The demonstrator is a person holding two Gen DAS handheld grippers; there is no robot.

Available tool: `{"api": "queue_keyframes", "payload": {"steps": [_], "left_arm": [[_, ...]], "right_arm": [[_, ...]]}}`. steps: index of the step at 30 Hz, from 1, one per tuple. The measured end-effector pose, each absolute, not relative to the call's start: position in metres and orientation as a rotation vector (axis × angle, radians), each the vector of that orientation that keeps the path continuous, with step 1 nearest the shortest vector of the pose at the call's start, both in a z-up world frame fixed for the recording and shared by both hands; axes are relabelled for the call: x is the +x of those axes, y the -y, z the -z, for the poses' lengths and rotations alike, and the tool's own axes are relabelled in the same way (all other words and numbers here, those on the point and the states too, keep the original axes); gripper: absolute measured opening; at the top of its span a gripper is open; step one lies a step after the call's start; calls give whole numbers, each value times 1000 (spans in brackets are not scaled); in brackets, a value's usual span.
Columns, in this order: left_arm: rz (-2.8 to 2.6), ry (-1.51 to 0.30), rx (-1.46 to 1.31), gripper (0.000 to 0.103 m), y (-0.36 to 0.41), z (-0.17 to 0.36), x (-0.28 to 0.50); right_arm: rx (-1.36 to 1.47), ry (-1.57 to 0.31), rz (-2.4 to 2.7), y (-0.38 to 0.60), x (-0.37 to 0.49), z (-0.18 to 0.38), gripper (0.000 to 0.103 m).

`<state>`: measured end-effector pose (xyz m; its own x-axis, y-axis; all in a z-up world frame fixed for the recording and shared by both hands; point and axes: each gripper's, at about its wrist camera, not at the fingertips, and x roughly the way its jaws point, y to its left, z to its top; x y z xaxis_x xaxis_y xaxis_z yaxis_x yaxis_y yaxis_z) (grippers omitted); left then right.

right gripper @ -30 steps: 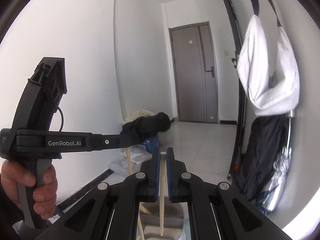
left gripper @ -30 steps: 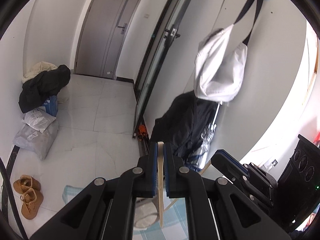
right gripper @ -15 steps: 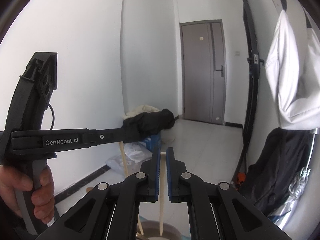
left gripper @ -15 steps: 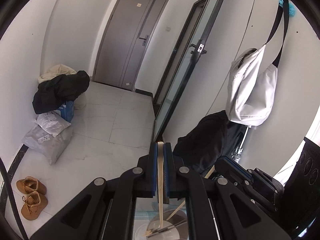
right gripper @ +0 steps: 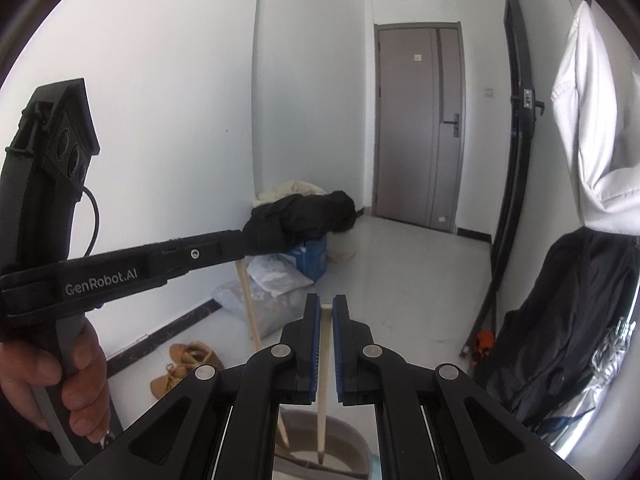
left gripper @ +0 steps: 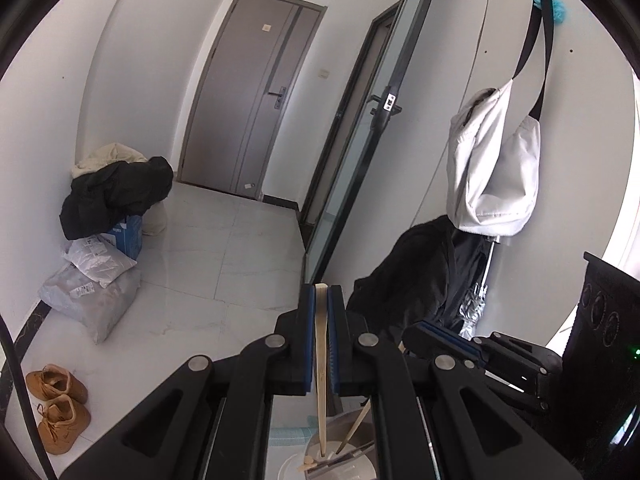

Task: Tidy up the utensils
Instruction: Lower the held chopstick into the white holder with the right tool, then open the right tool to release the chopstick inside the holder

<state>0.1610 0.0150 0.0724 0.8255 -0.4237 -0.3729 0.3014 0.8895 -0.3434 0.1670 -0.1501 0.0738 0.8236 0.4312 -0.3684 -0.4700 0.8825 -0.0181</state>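
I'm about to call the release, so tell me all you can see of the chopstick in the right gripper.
The chopstick is a pale wooden stick, thick at its top and tapering to a darker tip. It hangs nearly upright, clamped near its top between the blue pads of the shut right gripper. Its tip reaches inside the grey holder below; whether it touches the bottom cannot be told.

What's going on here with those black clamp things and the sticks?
A person is holding a pair of tongs in each hand and sorting chopsticks. The left tongs are shut on one wooden chopstick, the right tongs on a paler chopstick. Both sticks point down into a grey holder just below, where other utensils already lie.
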Motion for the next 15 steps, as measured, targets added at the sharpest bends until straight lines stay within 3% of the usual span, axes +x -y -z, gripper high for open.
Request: {"api": "queue_keyframes", "payload": {"steps": [12,15], "left_arm": [[393,-663,-261,3,-18,-47,161],[363,-718,-294,8,-26,-45,161]], "right_arm": [[-51,-481,-524,158,155,-54,8],[-42,-506,-499,162,148,-49,13]]}}
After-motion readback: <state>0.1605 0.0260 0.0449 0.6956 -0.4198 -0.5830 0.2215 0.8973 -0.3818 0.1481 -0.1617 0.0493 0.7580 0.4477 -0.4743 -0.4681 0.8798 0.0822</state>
